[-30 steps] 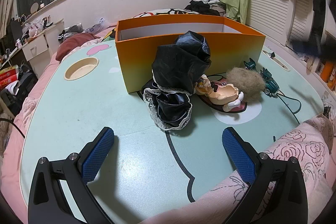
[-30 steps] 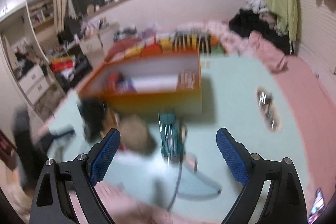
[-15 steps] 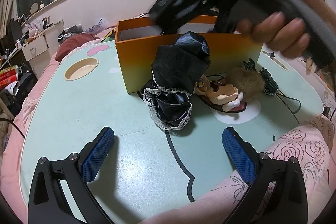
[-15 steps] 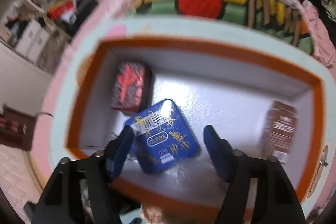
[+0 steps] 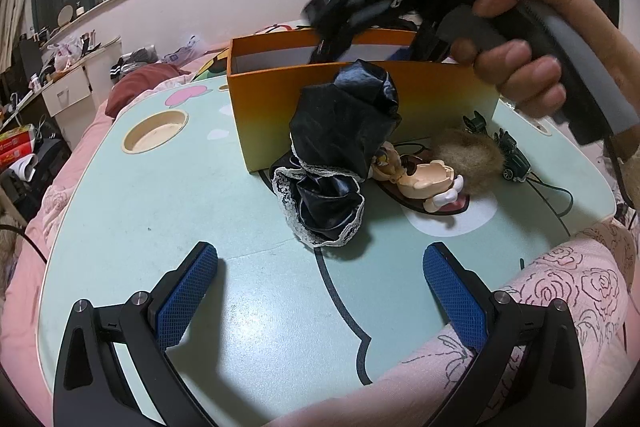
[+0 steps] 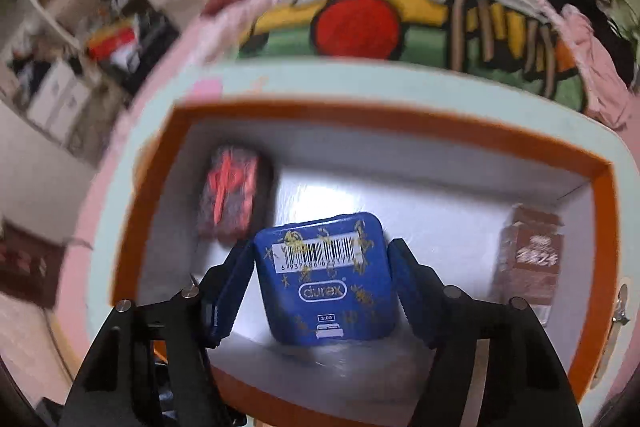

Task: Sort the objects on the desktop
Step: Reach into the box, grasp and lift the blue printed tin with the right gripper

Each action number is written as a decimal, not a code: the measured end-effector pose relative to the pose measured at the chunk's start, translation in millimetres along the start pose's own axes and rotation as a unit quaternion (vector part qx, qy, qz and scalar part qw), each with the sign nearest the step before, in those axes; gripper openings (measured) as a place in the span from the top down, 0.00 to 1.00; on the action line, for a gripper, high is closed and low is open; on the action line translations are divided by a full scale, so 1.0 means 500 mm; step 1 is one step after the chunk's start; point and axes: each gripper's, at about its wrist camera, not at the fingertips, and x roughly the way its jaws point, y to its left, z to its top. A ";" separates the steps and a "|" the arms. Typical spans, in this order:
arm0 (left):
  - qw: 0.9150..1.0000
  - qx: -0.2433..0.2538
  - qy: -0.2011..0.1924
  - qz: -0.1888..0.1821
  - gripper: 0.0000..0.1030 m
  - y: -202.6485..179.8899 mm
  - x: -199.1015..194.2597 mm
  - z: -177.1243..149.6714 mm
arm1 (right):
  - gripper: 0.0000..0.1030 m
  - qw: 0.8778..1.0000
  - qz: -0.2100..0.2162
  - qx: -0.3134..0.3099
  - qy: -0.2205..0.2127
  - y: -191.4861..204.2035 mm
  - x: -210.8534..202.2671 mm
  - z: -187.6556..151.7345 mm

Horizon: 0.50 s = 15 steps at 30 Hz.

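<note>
The right tongs point down into the orange box, their blue pads set against both sides of a blue tin, clamped on it. The tin shows a barcode label and sits tilted over the box's white floor; whether its lower edge touches the floor I cannot tell. Left of it in the box lies a dark pack with red marks, blurred. At the right wall stands a brown pack, its print too smeared to read.

The left tongs hover low over the tabletop with fingers wide apart and nothing between them. Well ahead of them lies a black bundle with lace trim, against the box's near wall. Just right of it is a doll with brown hair, partly hidden by the bundle. Beyond the doll sits a small green toy car.

From the left camera, the right hand grips the handle above the box; the tool is blurred and hides the box's far right corner. A pink rose-print cloth covers the tabletop's near right edge.
</note>
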 end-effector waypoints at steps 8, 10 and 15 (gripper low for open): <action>1.000 0.000 0.000 0.000 0.01 0.000 0.001 0.001 | 0.93 0.995 0.038 -0.001 -0.090 -0.010 -0.180 -0.036; 1.000 0.000 0.000 0.000 0.01 -0.001 0.002 0.002 | 0.68 0.996 0.006 -0.011 -0.085 0.001 -0.172 -0.035; 1.000 0.000 0.000 -0.001 0.01 0.000 0.001 0.000 | 0.26 0.999 -0.035 -0.006 -0.026 0.012 -0.065 -0.026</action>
